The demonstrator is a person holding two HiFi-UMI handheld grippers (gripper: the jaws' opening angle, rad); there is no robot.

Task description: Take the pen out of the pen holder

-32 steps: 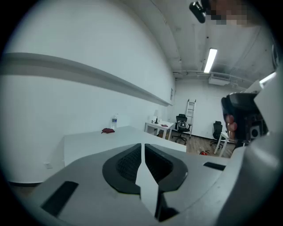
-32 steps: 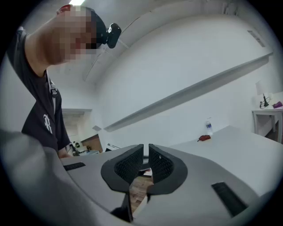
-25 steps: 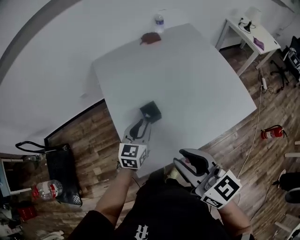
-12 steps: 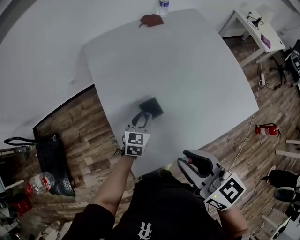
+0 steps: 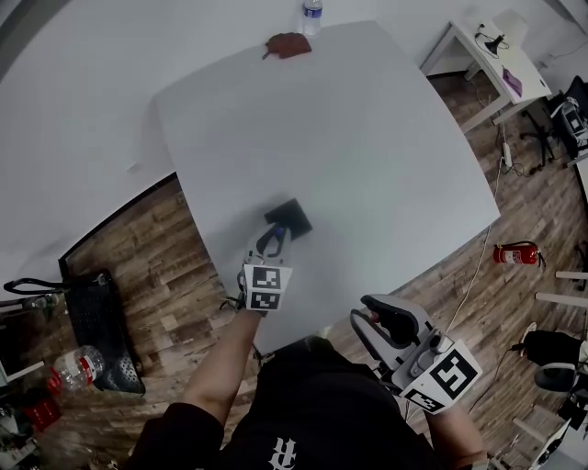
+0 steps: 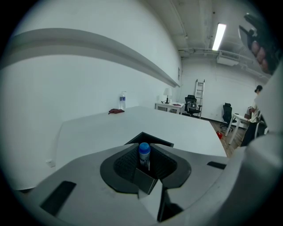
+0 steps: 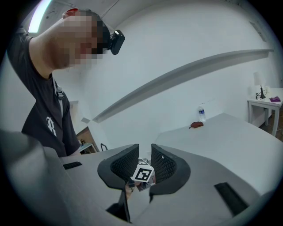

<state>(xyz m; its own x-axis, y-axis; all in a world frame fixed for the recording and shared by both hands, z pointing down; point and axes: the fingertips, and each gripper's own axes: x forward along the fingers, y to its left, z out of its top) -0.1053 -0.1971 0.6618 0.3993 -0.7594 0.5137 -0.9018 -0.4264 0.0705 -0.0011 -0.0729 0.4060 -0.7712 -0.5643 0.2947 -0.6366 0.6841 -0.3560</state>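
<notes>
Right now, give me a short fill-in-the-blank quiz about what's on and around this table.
The pen in the black pen holder has a ____ cap.
The dark red cloth lies beside a water ____.
The fire extinguisher lies on the ____.
The right gripper, jaws open, grips ____.
Missing words: blue; bottle; floor; nothing.

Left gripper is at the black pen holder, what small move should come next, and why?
Probably finish closing the left gripper on the pen before any lift. Its jaws are closing with the blue-capped pen upright between them, pads apparently not yet pressing it, and the pen sits in the pen holder.
</notes>
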